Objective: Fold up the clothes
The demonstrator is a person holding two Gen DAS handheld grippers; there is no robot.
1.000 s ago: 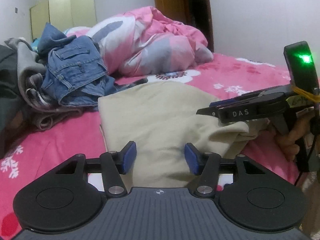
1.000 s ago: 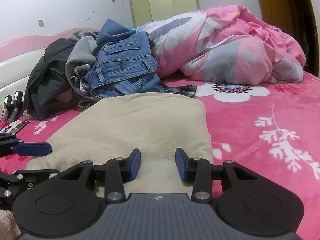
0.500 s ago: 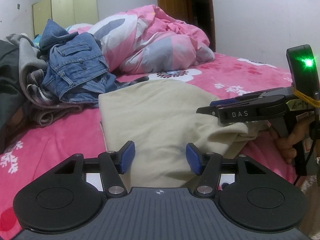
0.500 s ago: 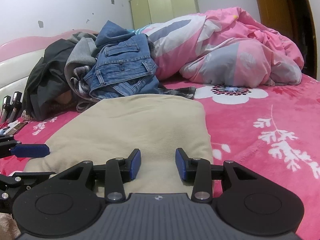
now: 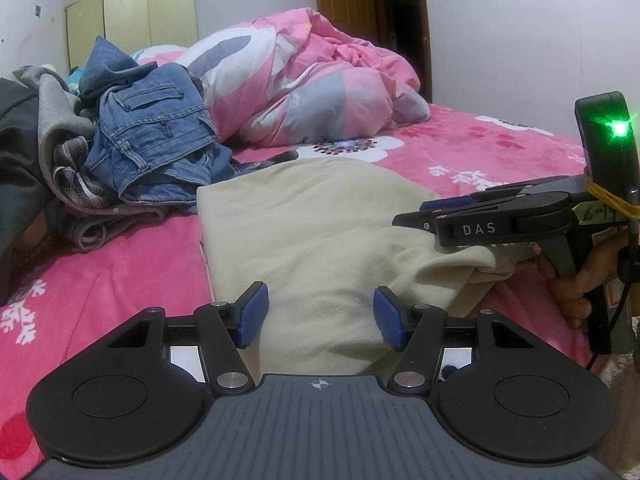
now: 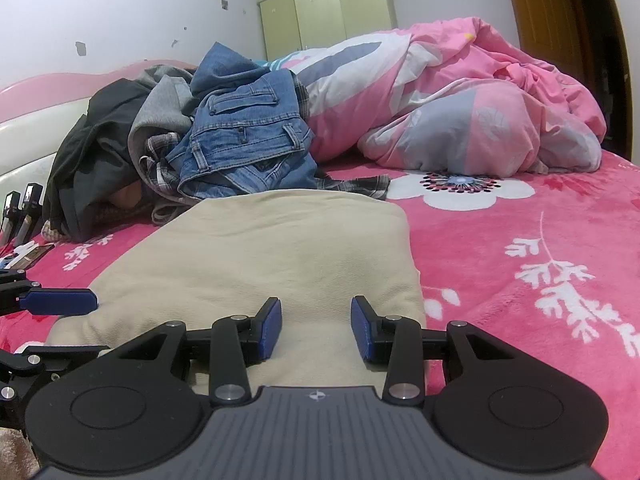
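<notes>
Beige garment (image 5: 320,232) spread flat on the pink bed (image 6: 520,240), near its front edge, both grippers just over the near hem.

Left gripper (image 5: 321,314) with blue pads spread, cloth lying between them but not pressed; right gripper (image 6: 316,328) also parted (a narrower gap), pinching nothing. Only in the left wrist view: the right gripper from the side, lettered "DAS", a green light on top, a hand (image 5: 576,284) on its handle, a yellow tag with unclear handwriting. Only in the right wrist view: pink headboard (image 6: 48,92) and small items at the left edge. Jeans (image 6: 244,144) piled at the far edge, beside the quilt (image 6: 460,108).
</notes>
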